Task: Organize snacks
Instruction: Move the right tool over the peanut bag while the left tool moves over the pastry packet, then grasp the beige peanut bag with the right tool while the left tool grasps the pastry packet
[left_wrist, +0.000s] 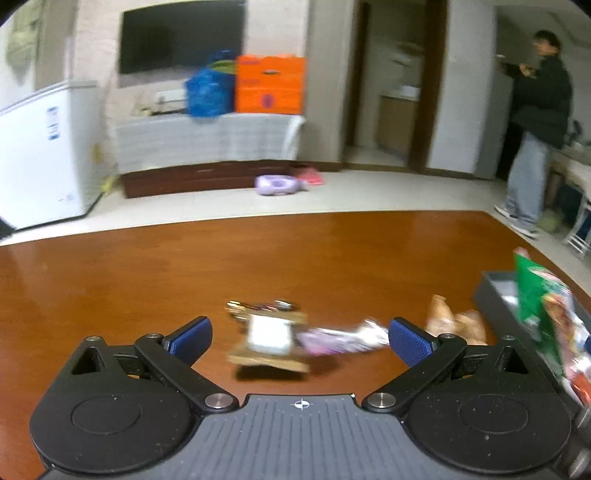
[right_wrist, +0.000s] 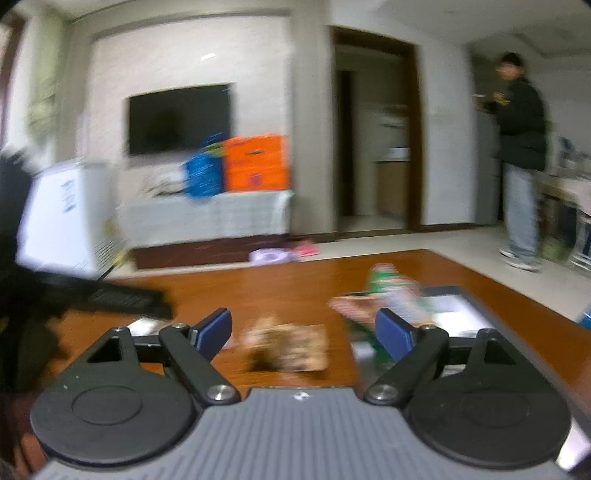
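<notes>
On the left wrist view, the left hand-held gripper (left_wrist: 300, 338) stands wide open and empty above the brown worktop (left_wrist: 184, 273). Between its blue pads lie a blurred brown snack packet (left_wrist: 269, 349) and a purple wrapper (left_wrist: 341, 339) whose long axis runs left to right. Tan snacks (left_wrist: 456, 320) lie near a grey tray (left_wrist: 496, 297) at the worktop's right edge, holding an upright green bag (left_wrist: 533, 297). The far half of the worktop is bare.

In the right wrist view, the right hand-held gripper (right_wrist: 303, 331) is also open, gripping nothing, with a blurred brown packet (right_wrist: 288, 350) beyond it. Only here does the other gripper's dark body (right_wrist: 110, 297) show at left.
</notes>
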